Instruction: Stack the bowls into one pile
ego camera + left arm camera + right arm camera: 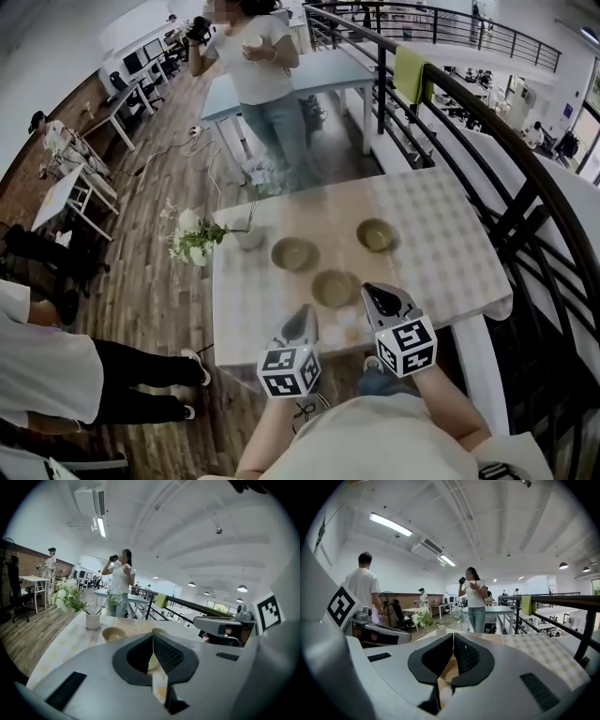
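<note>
1. left gripper (303, 317): jaws clenched together, nothing between them. It hovers over the table (441, 225) at its near edge.
2. right gripper (375, 294): jaws closed too, empty, just right of the near bowl (336, 289).
3. Three bowls, all apart, none stacked. The near bowl sits mid-table by the near edge, the left bowl (294, 254) behind it toward the left edge, the far bowl (376, 234) farther in, to the right.
4. vase of flowers (248, 234) at the left edge, beside the left bowl.

Open-plan office on an upper level. Desks (61, 192) with monitors (141, 56) lined along a brick wall (28, 564), office chair (397, 613), wood-plank floor (159, 281), black railing (450, 89) at the edge, ceiling strip lights (390, 524), overhead air-conditioning unit (91, 501), people standing (258, 66) between worktables.
</note>
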